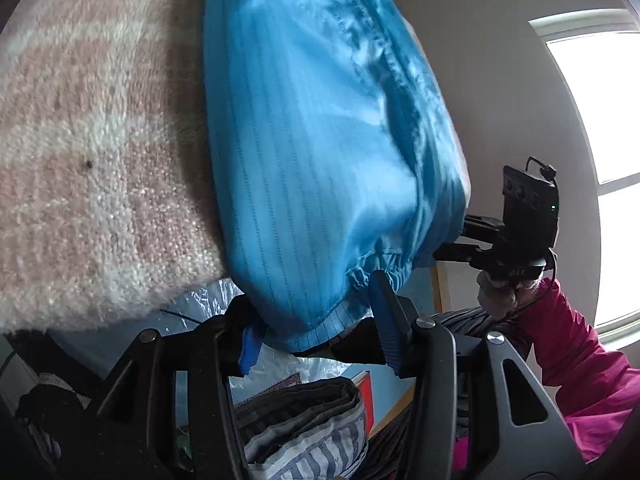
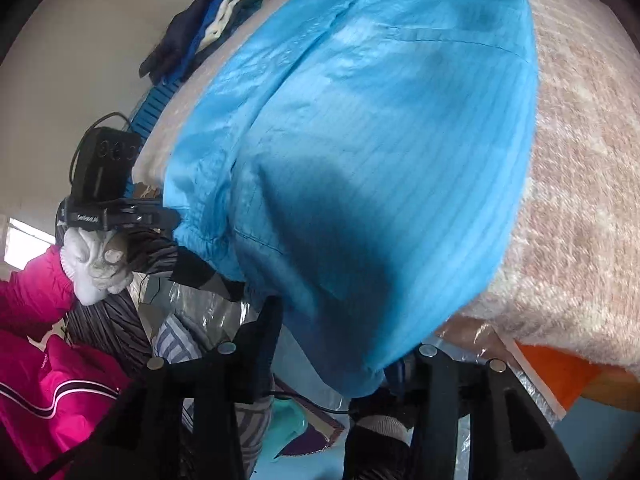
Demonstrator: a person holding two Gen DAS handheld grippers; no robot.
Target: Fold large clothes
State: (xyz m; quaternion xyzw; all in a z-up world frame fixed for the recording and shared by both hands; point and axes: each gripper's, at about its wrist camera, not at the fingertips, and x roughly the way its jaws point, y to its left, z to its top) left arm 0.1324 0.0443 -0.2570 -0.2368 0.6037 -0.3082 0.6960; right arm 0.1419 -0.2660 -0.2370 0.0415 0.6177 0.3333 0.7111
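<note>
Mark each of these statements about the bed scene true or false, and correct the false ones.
1. The garment being handled is red. False: the blue garment is bright blue.
2. It lies on a fuzzy pink and white blanket. True.
3. The left tongs have the garment's hem between their fingers. True.
4. The person's sleeve is green. False: it is pink.
5. A window shows in the left wrist view. True.
6. The right tongs hang far from the garment. False: they are at its lower edge.
</note>
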